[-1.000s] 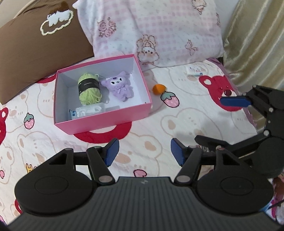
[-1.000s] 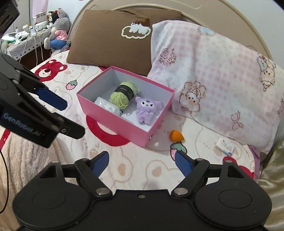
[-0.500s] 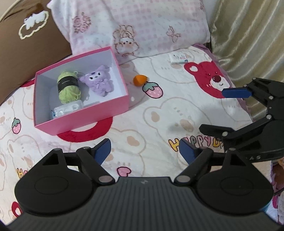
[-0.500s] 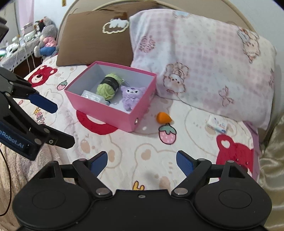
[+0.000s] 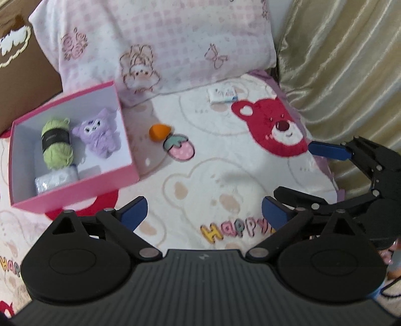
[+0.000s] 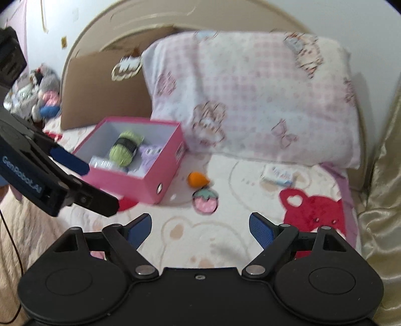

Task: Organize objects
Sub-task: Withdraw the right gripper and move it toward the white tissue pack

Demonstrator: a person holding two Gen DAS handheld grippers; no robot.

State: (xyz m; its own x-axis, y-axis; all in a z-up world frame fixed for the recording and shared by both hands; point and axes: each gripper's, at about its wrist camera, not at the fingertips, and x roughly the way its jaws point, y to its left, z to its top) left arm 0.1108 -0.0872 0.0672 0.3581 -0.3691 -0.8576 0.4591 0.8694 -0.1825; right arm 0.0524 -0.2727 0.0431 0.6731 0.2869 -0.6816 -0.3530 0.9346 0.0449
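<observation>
Bare blanket lies between box and curtain; left gripper opening wider than before, empty; right gripper wide, empty.

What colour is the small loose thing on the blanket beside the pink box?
Orange, lying just above the strawberry print; it shows best in the left wrist view.

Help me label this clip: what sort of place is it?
Most likely a bedroom: the work surface is a bed with a cartoon-bear blanket, two pillows against a curved headboard, and plush toys alongside.
</observation>
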